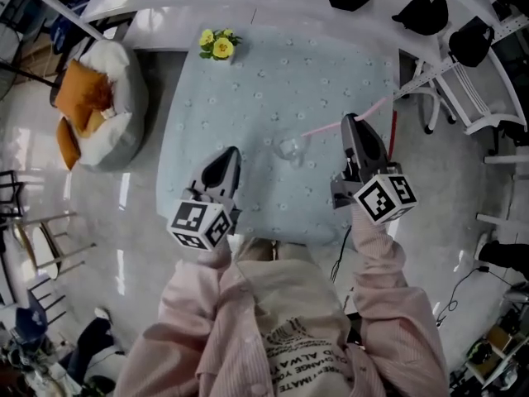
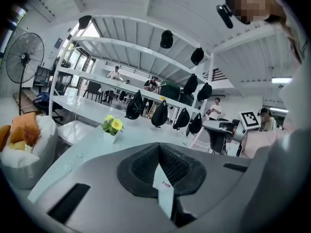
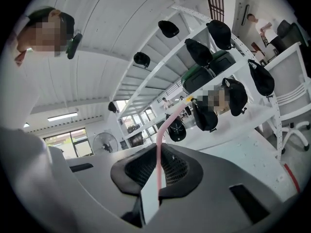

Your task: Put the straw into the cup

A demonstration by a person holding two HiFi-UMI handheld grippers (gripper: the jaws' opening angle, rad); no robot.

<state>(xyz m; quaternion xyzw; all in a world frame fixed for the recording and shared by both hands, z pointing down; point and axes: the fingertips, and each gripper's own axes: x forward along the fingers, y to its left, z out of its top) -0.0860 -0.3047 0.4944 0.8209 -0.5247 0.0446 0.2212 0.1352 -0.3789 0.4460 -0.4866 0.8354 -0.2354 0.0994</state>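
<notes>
Straw point(image 1: 322, 128), pinched in the right gripper point(image 1: 350, 120), may tip the clear cup point(image 1: 291, 148) if it hits the rim; left gripper point(image 1: 230, 154) is pressed together, empty.

Pink straw point(image 1: 322, 128) slants near the clear cup point(image 1: 289, 148).

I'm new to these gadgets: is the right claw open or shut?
Shut on the pink straw: the right gripper view shows the right claw pinching it, the straw jutting out ahead.
</notes>
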